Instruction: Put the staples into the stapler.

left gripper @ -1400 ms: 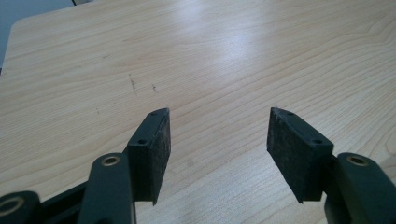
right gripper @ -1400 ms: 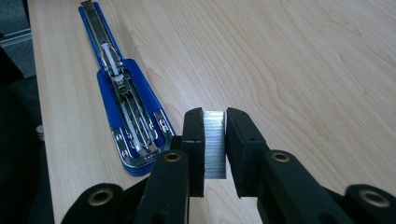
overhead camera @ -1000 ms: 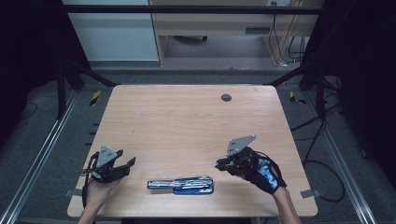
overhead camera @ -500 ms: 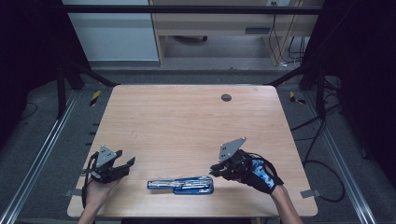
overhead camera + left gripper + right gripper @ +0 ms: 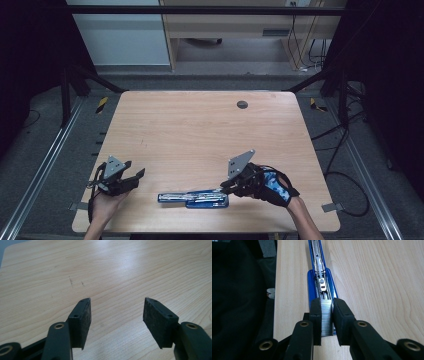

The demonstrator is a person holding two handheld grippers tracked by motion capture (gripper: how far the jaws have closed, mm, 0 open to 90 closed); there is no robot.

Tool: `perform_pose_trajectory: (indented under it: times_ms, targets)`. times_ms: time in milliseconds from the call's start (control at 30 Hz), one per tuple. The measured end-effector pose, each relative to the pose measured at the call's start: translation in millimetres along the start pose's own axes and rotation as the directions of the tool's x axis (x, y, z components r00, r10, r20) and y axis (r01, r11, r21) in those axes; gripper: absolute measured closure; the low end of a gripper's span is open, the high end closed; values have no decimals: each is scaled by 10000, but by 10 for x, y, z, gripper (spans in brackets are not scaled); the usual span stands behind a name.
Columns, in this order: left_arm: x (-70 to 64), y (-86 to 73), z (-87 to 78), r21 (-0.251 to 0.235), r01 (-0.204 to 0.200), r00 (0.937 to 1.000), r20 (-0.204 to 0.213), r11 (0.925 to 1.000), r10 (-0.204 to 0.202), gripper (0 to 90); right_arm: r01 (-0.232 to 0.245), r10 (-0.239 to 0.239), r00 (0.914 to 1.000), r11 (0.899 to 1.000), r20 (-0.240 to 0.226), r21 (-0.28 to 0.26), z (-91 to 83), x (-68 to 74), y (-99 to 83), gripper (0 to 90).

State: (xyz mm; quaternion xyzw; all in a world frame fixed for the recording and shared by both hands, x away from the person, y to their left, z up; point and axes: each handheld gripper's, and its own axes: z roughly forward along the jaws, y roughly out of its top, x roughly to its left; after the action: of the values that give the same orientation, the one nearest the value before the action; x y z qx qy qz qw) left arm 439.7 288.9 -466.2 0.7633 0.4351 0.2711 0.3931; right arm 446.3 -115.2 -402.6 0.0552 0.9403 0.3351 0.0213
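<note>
One strip of staples (image 5: 326,316) sits pinched in our right gripper (image 5: 327,319) over the open blue stapler (image 5: 194,198) at the near edge of the table (image 5: 200,130), the left gripper (image 5: 116,315) waits wide open and empty, and a small tilt could jam the strip.

The right gripper (image 5: 223,185) reaches left, its fingertips at the right end of a blue stapler (image 5: 194,198) lying opened flat near the table's (image 5: 200,130) front edge. The left gripper (image 5: 135,176) (jaws apart) hovers well left of it, over bare wood.
</note>
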Motion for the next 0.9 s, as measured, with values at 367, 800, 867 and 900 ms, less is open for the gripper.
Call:
perform_pose_trajectory:
  times_ms: [367,800,867,900]
  targets:
    - [1,1,5,24,-20,10000,-9,10000,20,395,-8,11,9999,9996,-119,265,138,-112,8,781]
    - [8,-3,20,114,-13,10000,-17,9999,13,396,573,-552,9960,9980,-703,278,234,-214,58,781]
    - [8,-5,21,115,-1,10000,-34,9999,1,396,666,-636,9947,9972,-812,352,262,-222,53,781]
    - [8,-6,21,118,8,10000,-31,9999,-8,396,679,-644,9941,9970,-872,379,273,-222,52,782]
